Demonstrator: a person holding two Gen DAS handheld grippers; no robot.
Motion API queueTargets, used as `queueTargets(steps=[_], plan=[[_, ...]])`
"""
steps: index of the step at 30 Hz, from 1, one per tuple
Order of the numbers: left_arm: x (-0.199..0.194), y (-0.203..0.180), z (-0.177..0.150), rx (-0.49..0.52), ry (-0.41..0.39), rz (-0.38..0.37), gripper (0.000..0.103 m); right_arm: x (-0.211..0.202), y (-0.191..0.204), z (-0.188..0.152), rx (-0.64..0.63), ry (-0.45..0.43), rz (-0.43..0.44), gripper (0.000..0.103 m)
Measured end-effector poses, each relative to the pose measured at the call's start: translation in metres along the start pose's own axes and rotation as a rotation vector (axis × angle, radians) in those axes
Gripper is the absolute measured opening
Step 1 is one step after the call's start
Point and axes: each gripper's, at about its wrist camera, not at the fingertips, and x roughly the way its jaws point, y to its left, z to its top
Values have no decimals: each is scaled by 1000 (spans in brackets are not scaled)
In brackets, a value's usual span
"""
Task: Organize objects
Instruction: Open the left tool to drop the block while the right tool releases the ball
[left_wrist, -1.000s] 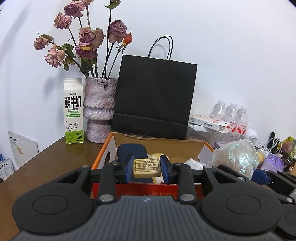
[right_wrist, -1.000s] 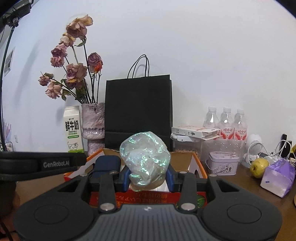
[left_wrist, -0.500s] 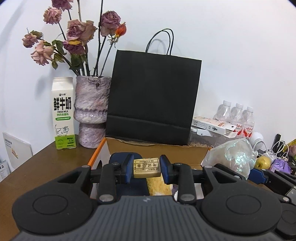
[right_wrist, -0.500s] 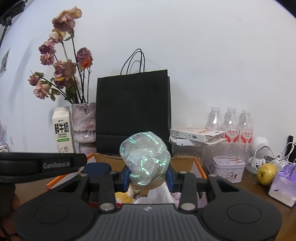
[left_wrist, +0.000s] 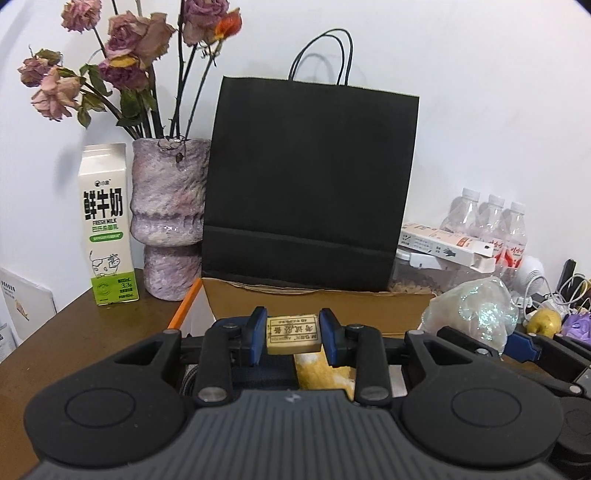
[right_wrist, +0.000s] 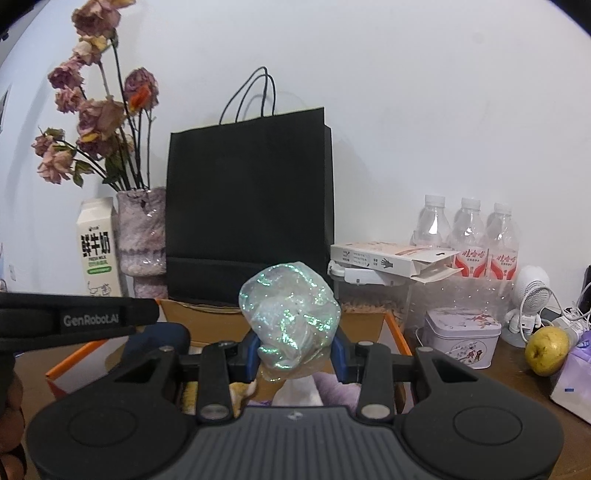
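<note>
Cardboard box rim lies under both grippers, left clamping an eraser, right squeezing a shiny bag which hides the box inside

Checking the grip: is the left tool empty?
No, the left tool is clamped on a small tan eraser.

Left claw and right claw: matte black linkage arms with silver pivot screws, blue finger pads, two round discs flanking a ribbed grey housing. A black strap carries white "GenRobot.AI" lettering.
</note>
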Motion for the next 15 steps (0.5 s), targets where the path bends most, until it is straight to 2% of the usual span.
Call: queueTargets(steps=[8,10,11,12,13,14,15], plan=[[32,1,3,18,20,3,32,31,-4,-1,-5,40,1,40],[38,1,4,28,21,7,32,37,-4,-1,-6,50,1,47],[39,1,4,32,19,10,35,40,-4,-2,-7,55,1,48],[40,1,4,35,17,11,47,42,-4,-2,-8,61,-1,56],[41,3,5,33,16,16,56,44,-5,-2,-9,70,-4,71],[41,5,5,27,12,22,78,45,-5,-2,-10,78,-7,80],[41,7,6,23,3,26,97,45,-7,-3,-7,79,-11,94]])
